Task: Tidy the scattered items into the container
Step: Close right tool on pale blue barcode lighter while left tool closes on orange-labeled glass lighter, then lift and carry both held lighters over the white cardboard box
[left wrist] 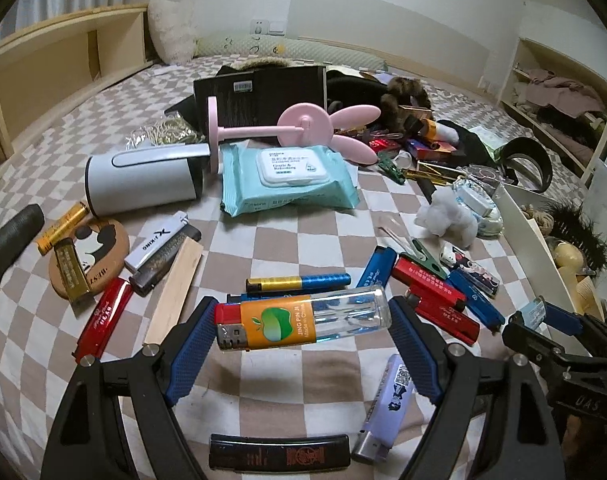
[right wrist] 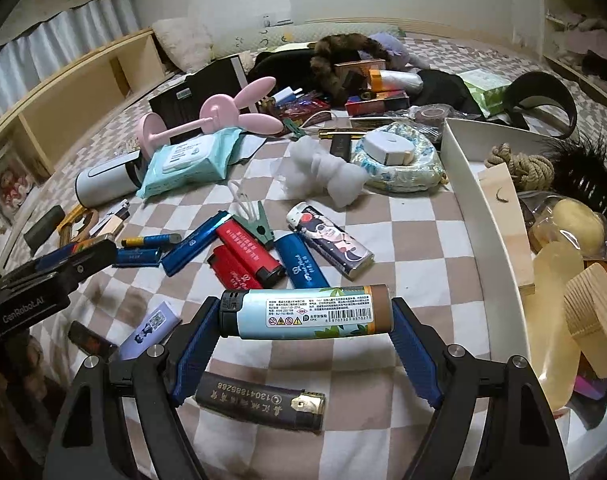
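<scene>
Sitting crosswise between the blue ridged pads of the left gripper [left wrist: 303, 326] is a clear plastic lighter with an orange apple label and a red top [left wrist: 301, 318], low in the middle of the left wrist view. The pads press on both its ends, and it looks lifted off the brown-and-white checked bedsheet [left wrist: 327, 236], though that is hard to be sure of from this angle.

The right gripper [right wrist: 305, 330] is clamped the same way on a fat light-blue lighter with a black cap and a brown end [right wrist: 305, 312], low in the middle of the right wrist view.

A pale purple lighter [left wrist: 385, 412] lies on the sheet under the left gripper, at the lower right. A dark lighter with gold writing [right wrist: 263, 402] lies below the right gripper.

More red and blue lighters [right wrist: 255, 252] are scattered just above, in the middle of the frame. A teal pack of wet wipes [left wrist: 289, 178] lies further up, with a pink rabbit-eared stand mirror [left wrist: 303, 128] behind it.

The white container [right wrist: 483, 216] stands along the right side, already holding rope, wood blocks and other bits.
</scene>
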